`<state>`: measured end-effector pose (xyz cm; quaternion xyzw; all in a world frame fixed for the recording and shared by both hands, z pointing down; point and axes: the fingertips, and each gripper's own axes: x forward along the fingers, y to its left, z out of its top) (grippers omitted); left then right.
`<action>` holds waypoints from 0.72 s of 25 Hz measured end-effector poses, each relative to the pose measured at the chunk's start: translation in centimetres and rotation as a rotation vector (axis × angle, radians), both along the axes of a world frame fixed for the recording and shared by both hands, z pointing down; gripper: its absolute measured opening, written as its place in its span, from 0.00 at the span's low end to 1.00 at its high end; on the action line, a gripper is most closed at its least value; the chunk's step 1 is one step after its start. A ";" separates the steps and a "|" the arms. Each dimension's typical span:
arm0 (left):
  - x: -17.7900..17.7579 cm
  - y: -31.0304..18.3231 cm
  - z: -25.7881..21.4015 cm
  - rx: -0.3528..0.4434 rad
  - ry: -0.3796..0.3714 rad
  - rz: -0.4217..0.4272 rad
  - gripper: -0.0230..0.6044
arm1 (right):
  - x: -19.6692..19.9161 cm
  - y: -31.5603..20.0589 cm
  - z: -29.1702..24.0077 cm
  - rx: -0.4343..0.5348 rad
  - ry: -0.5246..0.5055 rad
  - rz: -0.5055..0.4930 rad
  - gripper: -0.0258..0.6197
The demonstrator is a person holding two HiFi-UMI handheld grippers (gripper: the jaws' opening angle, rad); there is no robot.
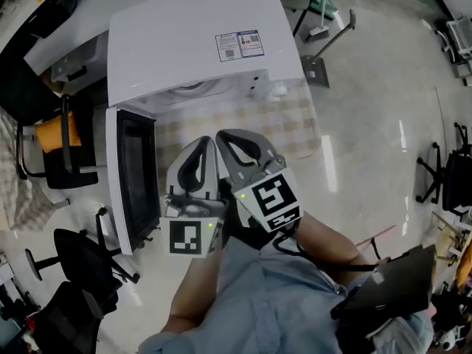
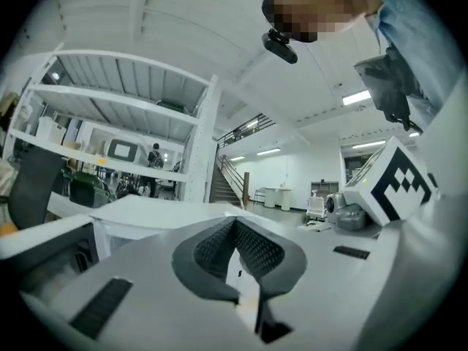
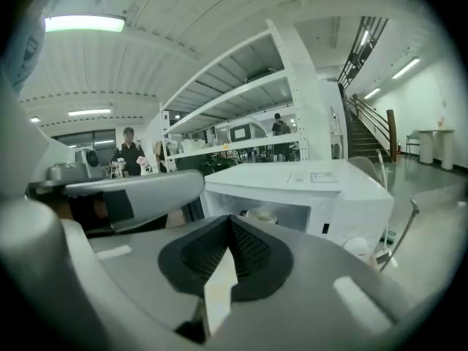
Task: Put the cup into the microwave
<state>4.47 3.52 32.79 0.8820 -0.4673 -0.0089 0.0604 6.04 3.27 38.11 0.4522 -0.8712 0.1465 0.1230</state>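
Note:
The white microwave (image 1: 192,43) stands on a table with a checked cloth (image 1: 295,127). Its door (image 1: 136,175) hangs open to the left. In the right gripper view the microwave (image 3: 322,189) shows its open cavity, and a pale cup (image 3: 261,215) stands inside. Both grippers are held side by side close to the person's chest, in front of the open microwave and apart from it. The left gripper (image 1: 209,140) (image 2: 235,224) has its pads together with nothing between them. The right gripper (image 1: 221,135) (image 3: 230,220) is shut and empty too.
A small white thing (image 1: 278,90) (image 3: 358,248) sits on the cloth beside the microwave's right side. Office chairs (image 1: 59,150) (image 1: 81,260) stand at the left near the open door. A stand's base (image 1: 316,68) rests on the shiny floor beyond the table. Shelving and a person (image 3: 130,152) are far off.

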 end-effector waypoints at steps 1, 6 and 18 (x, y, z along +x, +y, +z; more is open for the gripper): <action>0.0 1.1 -1.4 0.022 -0.012 -0.004 0.04 | 0.5 1.0 -1.2 0.013 -0.003 0.000 0.04; 0.5 6.6 -5.5 0.059 -0.109 0.001 0.04 | 2.9 6.0 -6.5 0.118 0.001 0.000 0.04; 1.0 13.1 -10.8 0.158 -0.078 -0.061 0.04 | 4.8 12.1 -12.4 0.284 -0.018 -0.013 0.04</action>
